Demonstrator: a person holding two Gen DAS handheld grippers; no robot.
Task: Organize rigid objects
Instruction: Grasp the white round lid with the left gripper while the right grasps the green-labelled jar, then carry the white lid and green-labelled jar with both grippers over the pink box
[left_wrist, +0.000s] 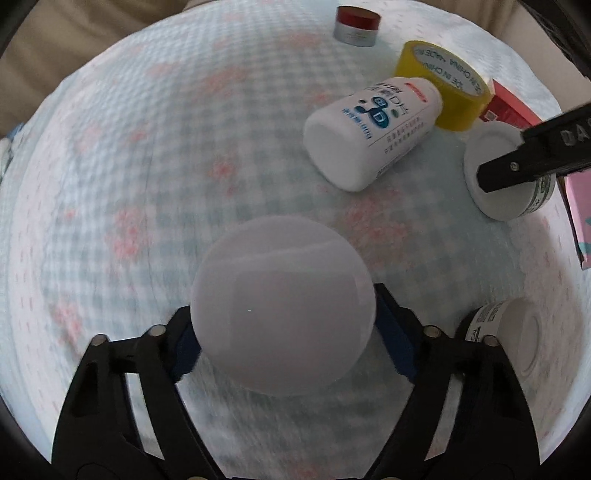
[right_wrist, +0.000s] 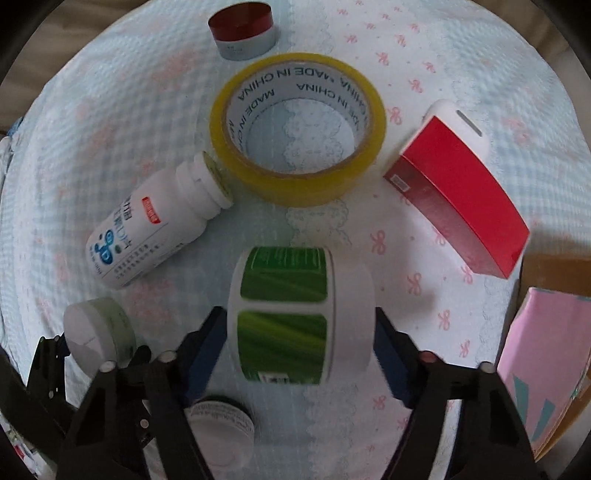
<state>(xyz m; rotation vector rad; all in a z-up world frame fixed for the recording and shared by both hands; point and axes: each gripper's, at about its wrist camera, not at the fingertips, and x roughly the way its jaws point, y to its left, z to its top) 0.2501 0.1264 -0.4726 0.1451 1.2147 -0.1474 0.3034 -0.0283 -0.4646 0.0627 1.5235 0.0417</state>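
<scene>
Left wrist view: the left gripper (left_wrist: 283, 325), jaws closed partway, clamps a round frosted-white plastic jar (left_wrist: 283, 306) by its sides, above the pale blue checked cloth (left_wrist: 147, 184). Ahead lie a white pill bottle with blue print (left_wrist: 369, 136) on its side, a yellow roll of packing tape (left_wrist: 448, 99) touching the bottle's neck, and a small red-lidded silver jar (left_wrist: 357, 26) farther off.

Right wrist view: the right gripper (right_wrist: 300, 328), likewise part-closed, grips a white cylindrical jar with a green label (right_wrist: 295, 325) across its ends. A red rectangular carton (right_wrist: 465, 206) lies to the right, a pink box (right_wrist: 543, 354) at the frame's edge.

Step in hand, by judgement: both jars are carried; next, each needs setting down in a tidy group and releasing, without nudging neighbours
</scene>
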